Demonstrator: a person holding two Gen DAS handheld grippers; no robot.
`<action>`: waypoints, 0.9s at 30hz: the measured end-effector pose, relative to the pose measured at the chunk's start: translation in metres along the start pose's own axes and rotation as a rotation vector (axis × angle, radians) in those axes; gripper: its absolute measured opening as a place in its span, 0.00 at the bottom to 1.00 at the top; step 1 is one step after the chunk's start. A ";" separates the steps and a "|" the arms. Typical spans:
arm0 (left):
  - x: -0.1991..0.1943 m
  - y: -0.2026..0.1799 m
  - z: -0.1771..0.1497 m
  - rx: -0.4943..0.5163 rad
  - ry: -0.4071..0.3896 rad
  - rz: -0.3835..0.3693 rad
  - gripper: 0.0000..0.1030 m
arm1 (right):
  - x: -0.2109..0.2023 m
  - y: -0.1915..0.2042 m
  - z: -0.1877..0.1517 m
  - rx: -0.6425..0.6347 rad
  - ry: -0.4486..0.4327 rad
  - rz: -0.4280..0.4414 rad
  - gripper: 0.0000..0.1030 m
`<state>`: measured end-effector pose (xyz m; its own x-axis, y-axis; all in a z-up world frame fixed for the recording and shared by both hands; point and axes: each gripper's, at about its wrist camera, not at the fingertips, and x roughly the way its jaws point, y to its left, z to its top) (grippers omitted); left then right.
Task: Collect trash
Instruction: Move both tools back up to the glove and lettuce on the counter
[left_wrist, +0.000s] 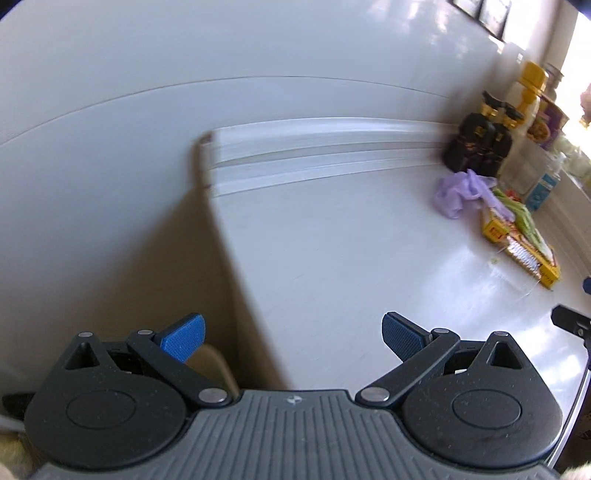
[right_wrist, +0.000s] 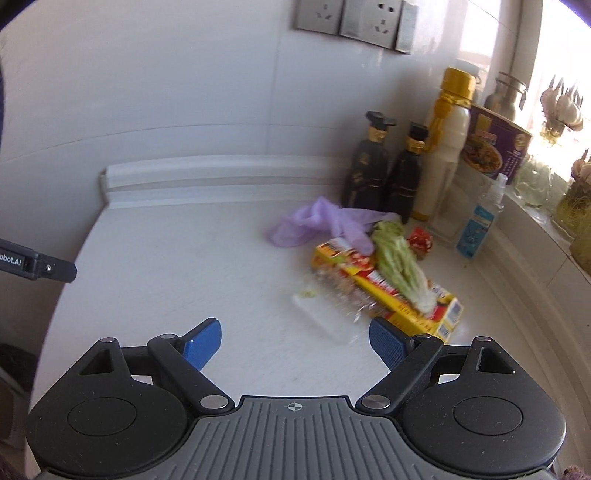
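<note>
both grippers (left_wrist: 293, 338) (right_wrist: 295, 345) spread wide, yellow box (right_wrist: 388, 291), lettuce leaf (right_wrist: 400, 264), purple glove (right_wrist: 317, 221)

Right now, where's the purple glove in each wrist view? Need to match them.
Left wrist: purple glove at right edge, mid-height, in front of the dark bottles.
Right wrist: purple glove right of centre, mid-height, overlapping the far end of the yellow box.
Shared landmark: the two dark bottles against the wall, just behind the glove in both.
</note>
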<state>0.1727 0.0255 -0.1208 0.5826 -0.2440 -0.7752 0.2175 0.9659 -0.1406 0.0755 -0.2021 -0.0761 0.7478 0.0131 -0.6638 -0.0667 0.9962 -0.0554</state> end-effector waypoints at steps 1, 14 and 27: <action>0.006 -0.008 0.004 0.017 -0.001 -0.008 0.99 | 0.004 -0.005 0.002 0.006 -0.003 -0.005 0.87; 0.066 -0.082 0.053 0.145 -0.058 -0.145 0.97 | 0.068 -0.072 0.023 0.154 -0.026 -0.033 0.87; 0.114 -0.123 0.084 0.120 -0.090 -0.319 0.79 | 0.107 -0.099 0.029 0.276 -0.051 -0.013 0.85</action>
<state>0.2784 -0.1282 -0.1397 0.5362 -0.5437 -0.6456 0.4873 0.8239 -0.2892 0.1814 -0.2972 -0.1199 0.7798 -0.0022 -0.6260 0.1202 0.9819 0.1463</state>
